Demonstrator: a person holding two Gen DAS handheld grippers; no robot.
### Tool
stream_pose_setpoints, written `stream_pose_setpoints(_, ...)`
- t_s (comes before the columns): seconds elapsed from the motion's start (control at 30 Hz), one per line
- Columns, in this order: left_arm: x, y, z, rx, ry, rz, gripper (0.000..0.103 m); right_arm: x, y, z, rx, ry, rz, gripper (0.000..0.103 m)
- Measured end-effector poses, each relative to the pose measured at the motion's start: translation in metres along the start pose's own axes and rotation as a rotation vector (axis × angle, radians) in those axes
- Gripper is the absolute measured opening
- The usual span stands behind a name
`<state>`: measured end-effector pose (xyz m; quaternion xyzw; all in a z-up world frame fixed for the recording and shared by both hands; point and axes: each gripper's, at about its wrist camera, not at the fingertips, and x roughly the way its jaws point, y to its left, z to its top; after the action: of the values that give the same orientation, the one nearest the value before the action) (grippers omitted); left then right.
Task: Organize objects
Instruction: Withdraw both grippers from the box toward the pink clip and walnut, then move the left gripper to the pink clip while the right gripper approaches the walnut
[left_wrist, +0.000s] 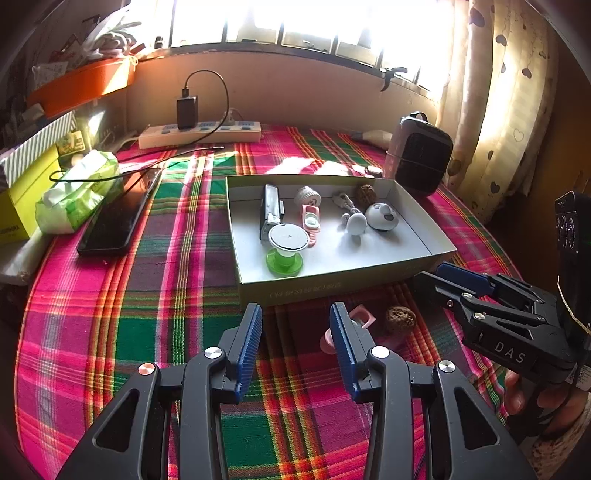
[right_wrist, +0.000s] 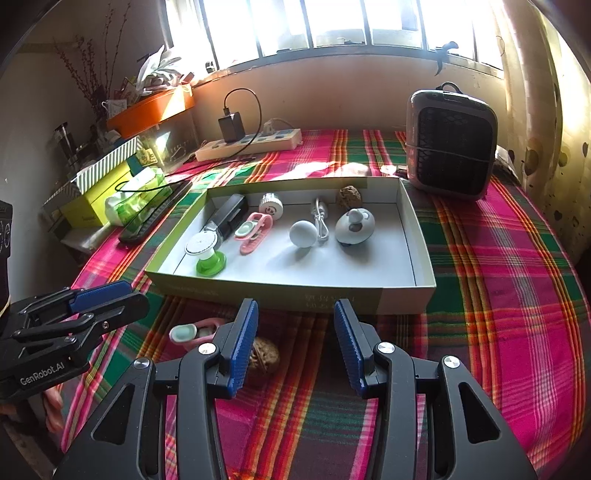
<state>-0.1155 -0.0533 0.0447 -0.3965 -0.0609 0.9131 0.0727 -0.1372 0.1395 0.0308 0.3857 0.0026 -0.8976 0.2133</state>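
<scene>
An open shallow box (left_wrist: 413, 218) (right_wrist: 421, 254) sits mid-table on the plaid cloth and holds several small items: a black stapler (left_wrist: 269, 210), a green-and-white spool (left_wrist: 286, 247), a pink clip (left_wrist: 311, 221), white round gadgets (left_wrist: 382, 217) and a walnut (left_wrist: 365, 194). In front of the box lie a walnut (left_wrist: 400, 319) (right_wrist: 264, 356) and a pink clip (left_wrist: 360, 317) (right_wrist: 192, 332). My left gripper (left_wrist: 295, 343) is open and empty, just left of them. My right gripper (right_wrist: 295, 343) is open and empty, with the walnut by its left finger.
A black phone (left_wrist: 114, 218) and a tissue pack (left_wrist: 74, 192) lie at the left beside yellow boxes (left_wrist: 22, 199). A power strip with charger (left_wrist: 199, 131) lies at the back. A small heater (right_wrist: 450, 144) stands at the back right.
</scene>
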Motion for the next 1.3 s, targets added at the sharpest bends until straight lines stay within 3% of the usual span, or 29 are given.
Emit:
stream_pose_setpoints(0.53, 0.005, 0.010, -0.007, -0.026, 0.021, -0.010, 0.037, 0.017, 0.020, -0.013, -0.088, 0.081, 0.047, 0.045)
stream_pose_setpoints(1.2, 0.017, 0.009, -0.004, -0.010, 0.051, -0.032, 0.037, 0.025, 0.024, -0.017, -0.133, 0.120, 0.006, 0.045)
stream_pose_setpoints(1.3, 0.017, 0.007, -0.004, -0.005, 0.055, -0.041, 0.037, 0.024, 0.023, -0.017, -0.135, 0.119, 0.007, 0.036)
